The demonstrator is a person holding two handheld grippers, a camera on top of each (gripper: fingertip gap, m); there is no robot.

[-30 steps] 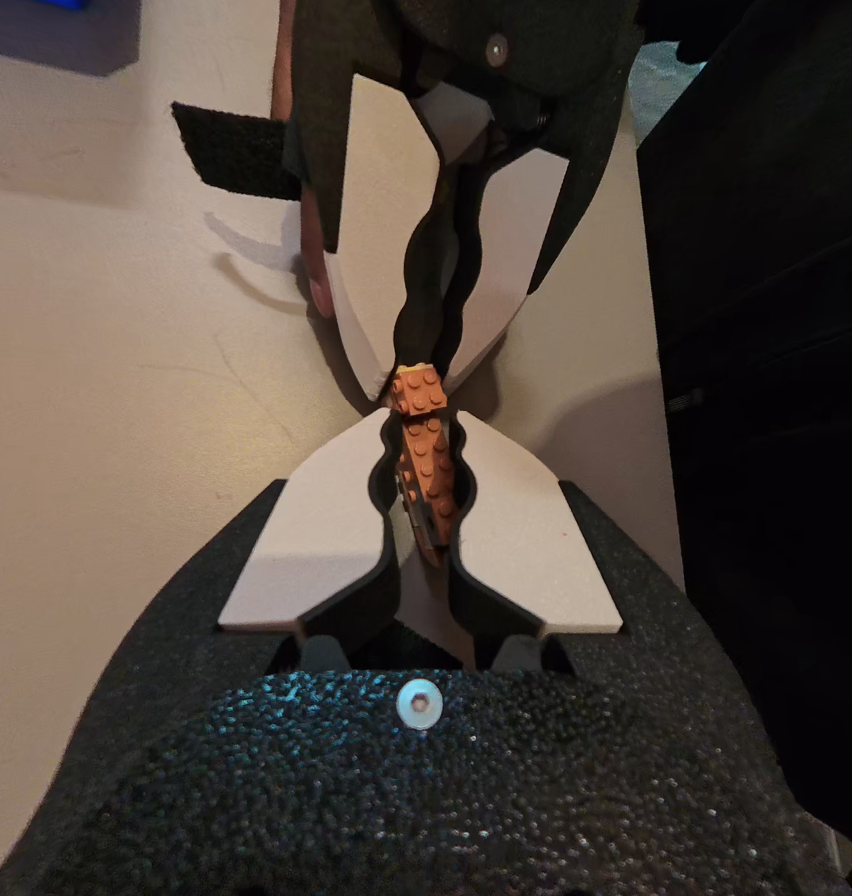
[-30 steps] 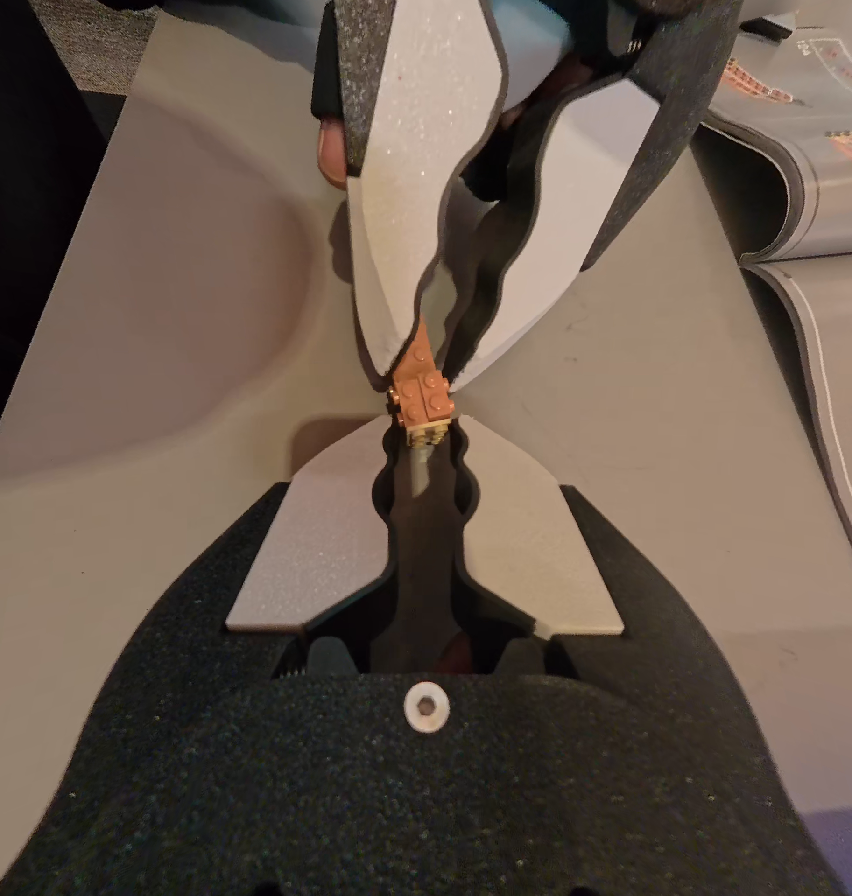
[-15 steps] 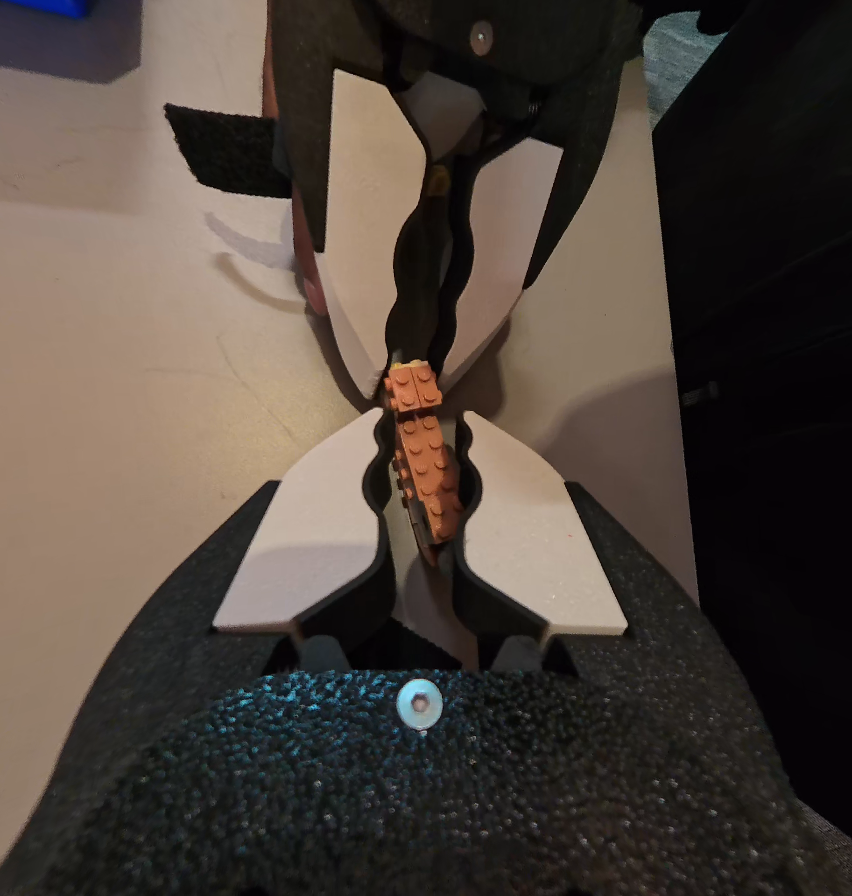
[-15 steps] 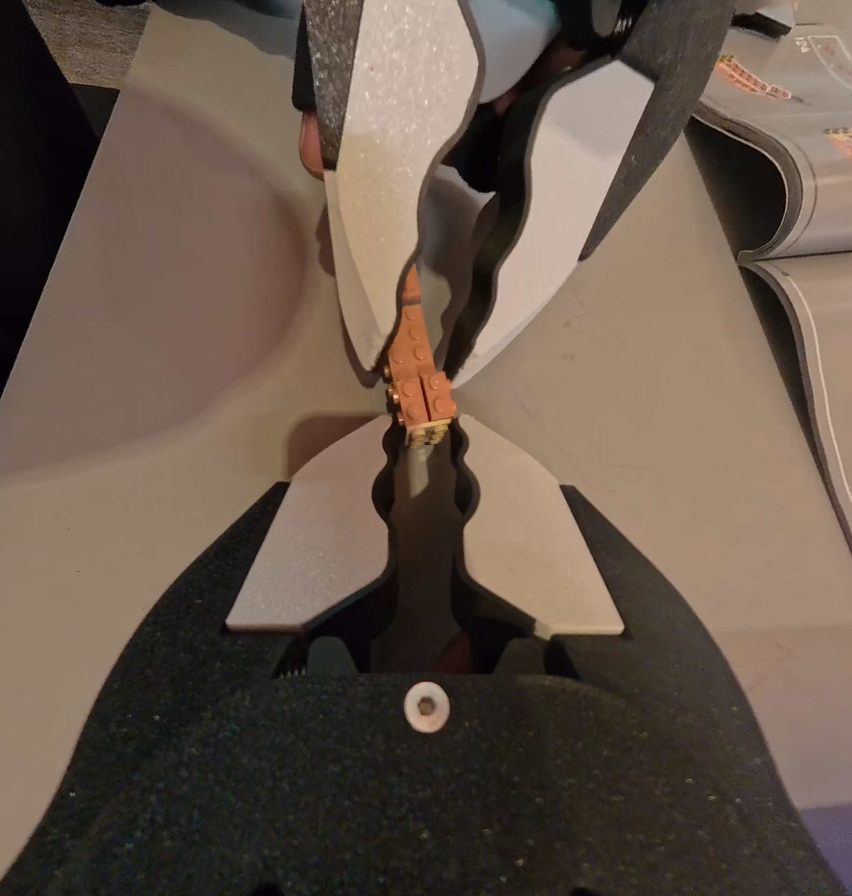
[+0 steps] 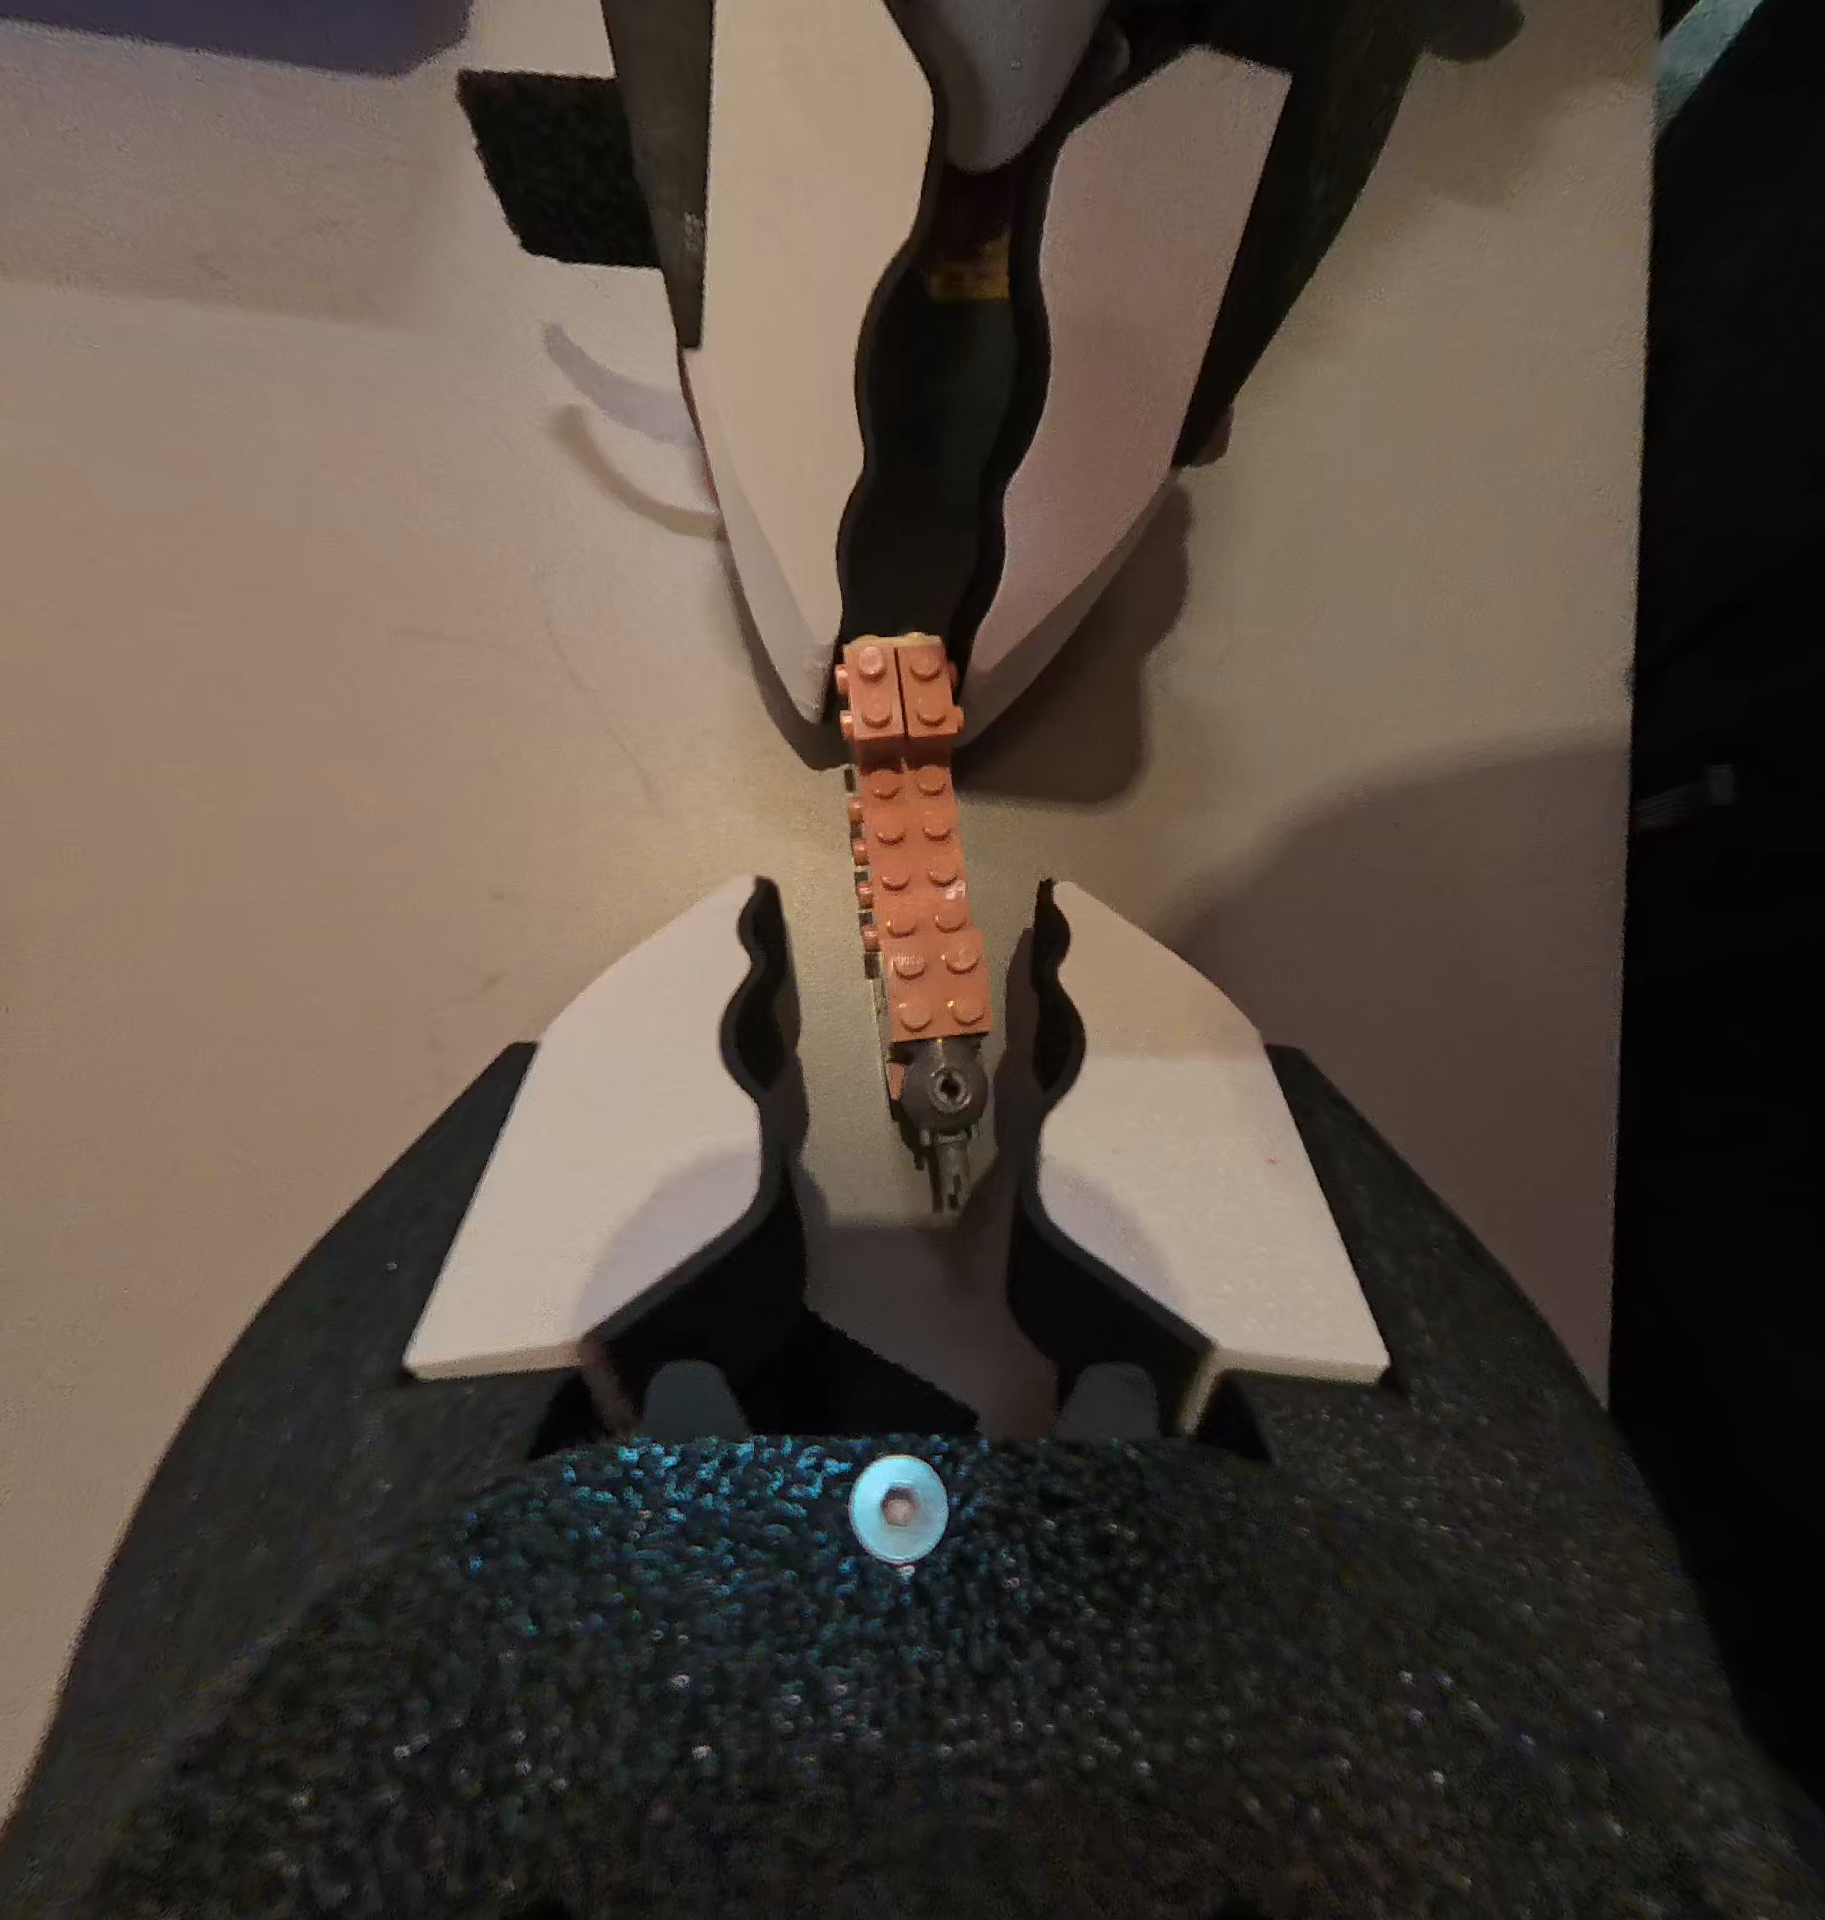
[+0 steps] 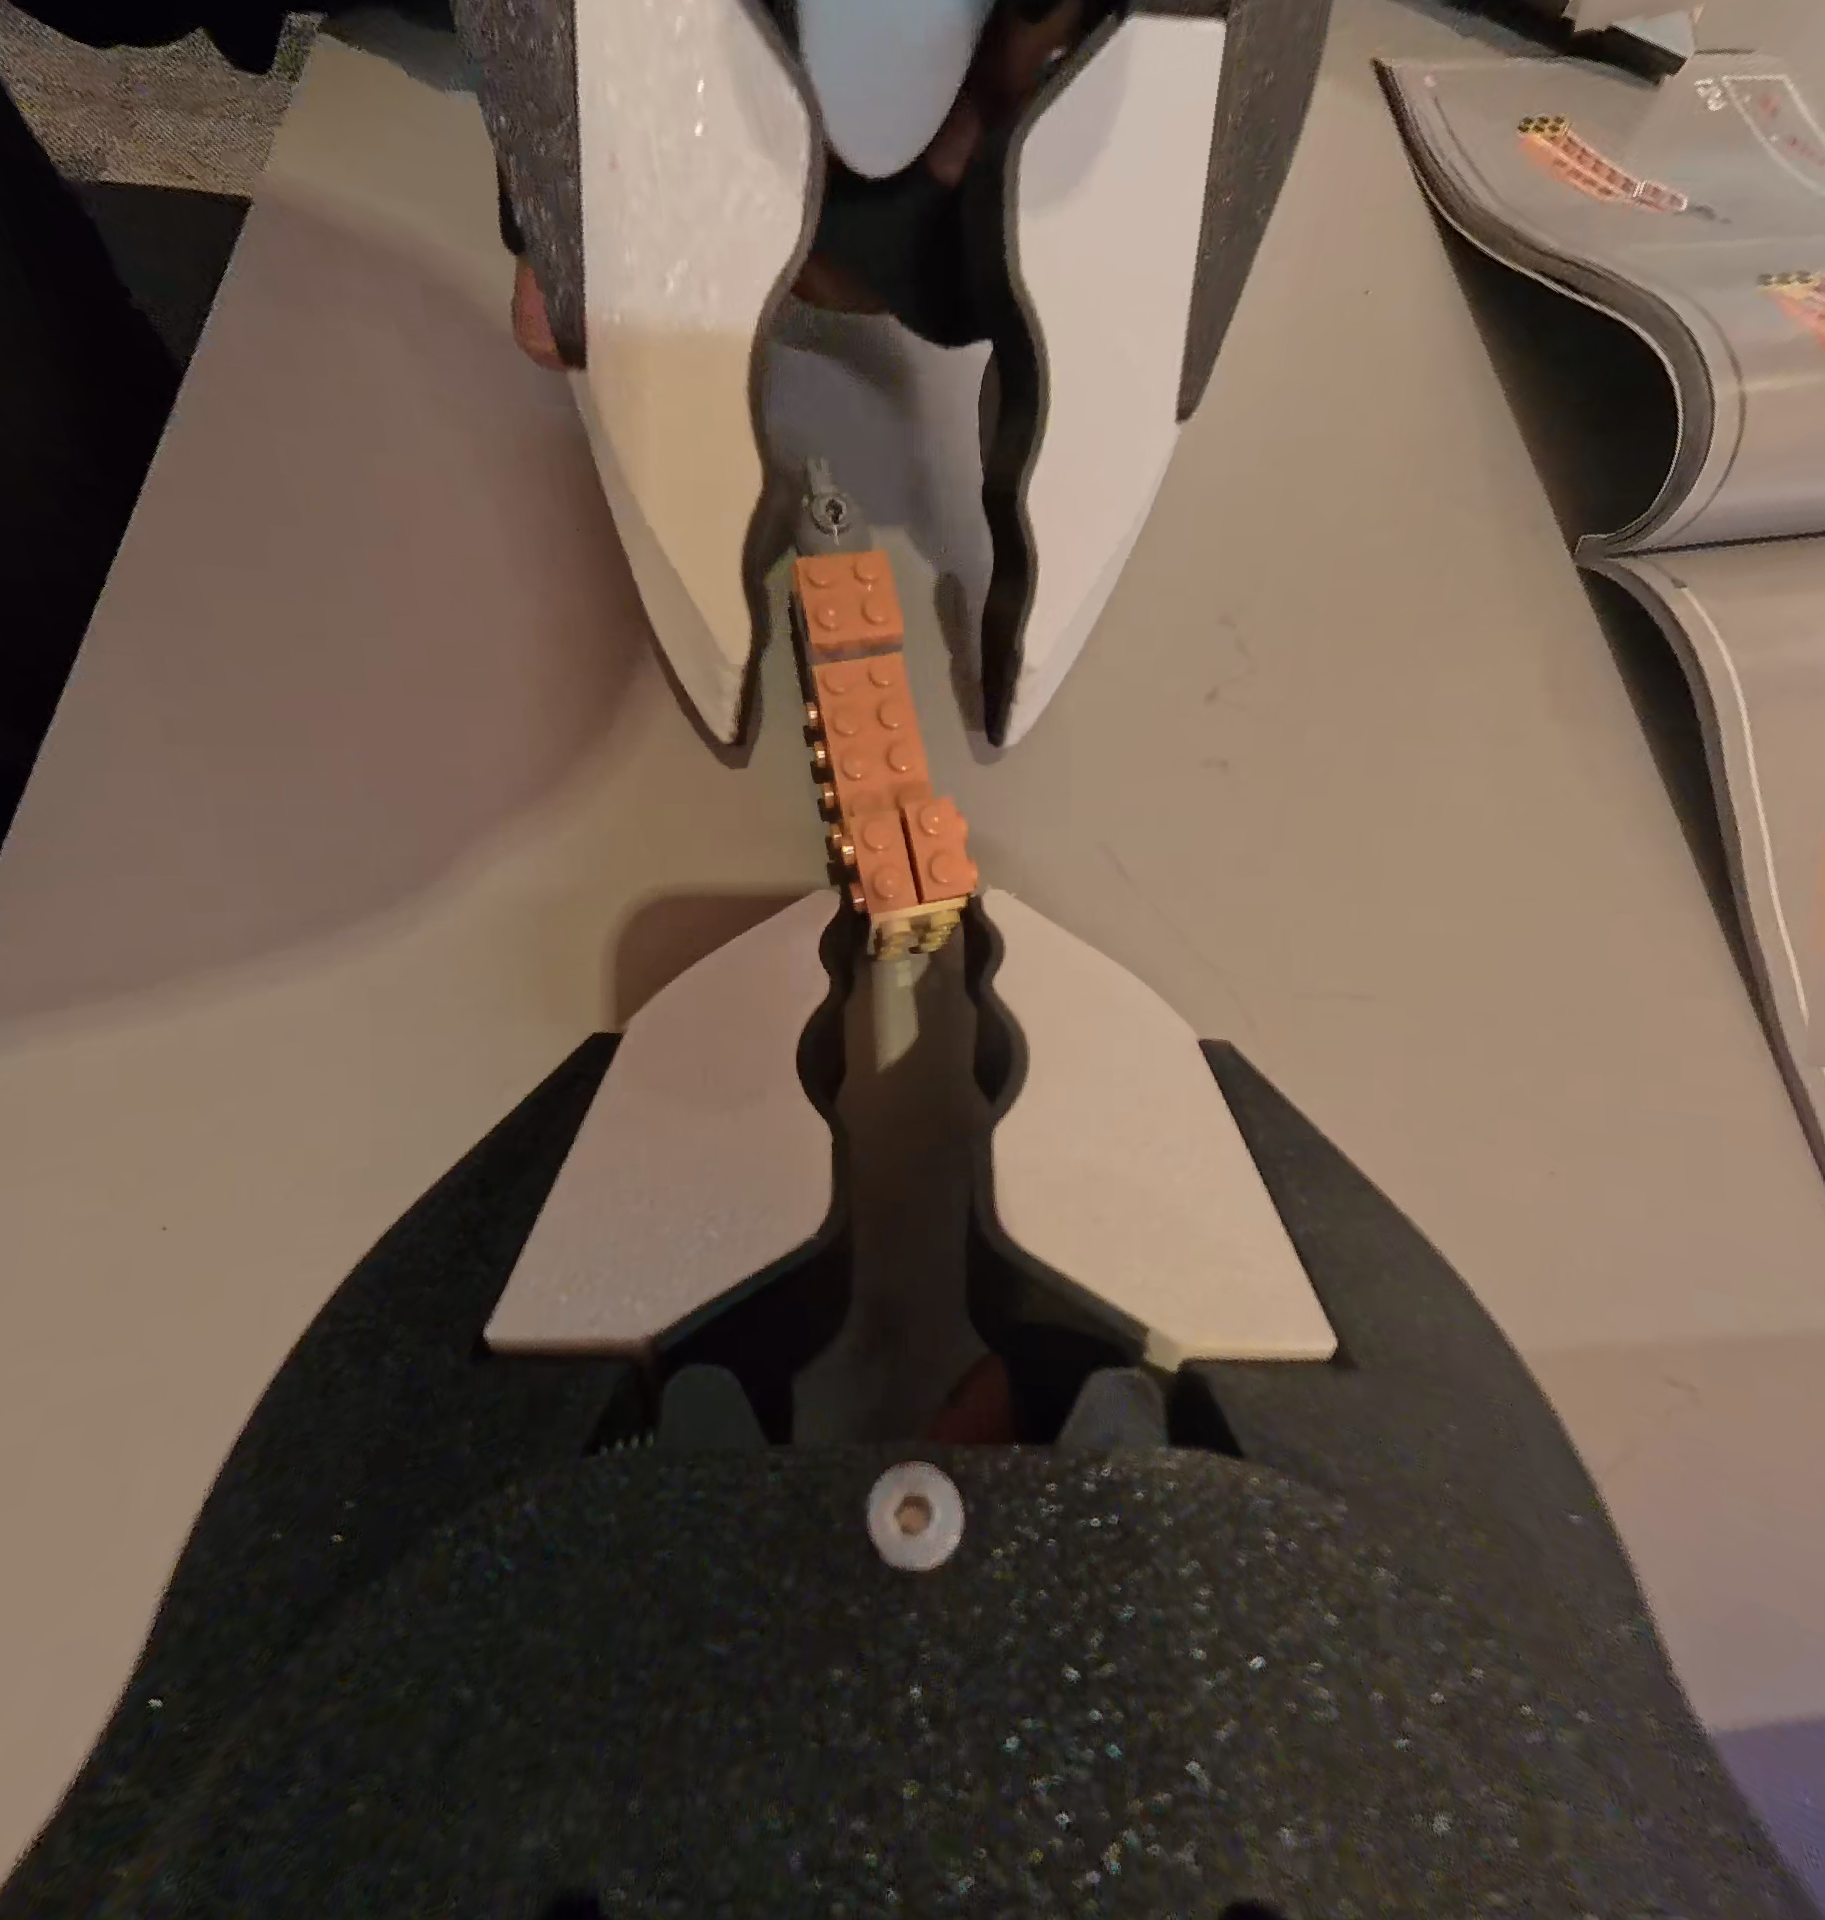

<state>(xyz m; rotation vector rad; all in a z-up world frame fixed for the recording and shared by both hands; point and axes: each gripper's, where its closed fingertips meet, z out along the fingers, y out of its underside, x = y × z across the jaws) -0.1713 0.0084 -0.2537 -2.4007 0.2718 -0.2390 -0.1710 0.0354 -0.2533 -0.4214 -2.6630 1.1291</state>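
Your right tongs [image 6: 903, 914] pinch the near end of the orange brick strip [image 6: 866, 727], its long axis running straight out toward your left tongs [image 5: 897, 904]; those stand spread, pads clear of the strip's grey-tipped far end, above the surface [image 5: 264, 727].

The brick strip [image 5: 918, 894] is held over the table [image 5: 264, 727] between 2 facing grippers (tip to tip); a booklet [image 6: 1718, 416] lies right.
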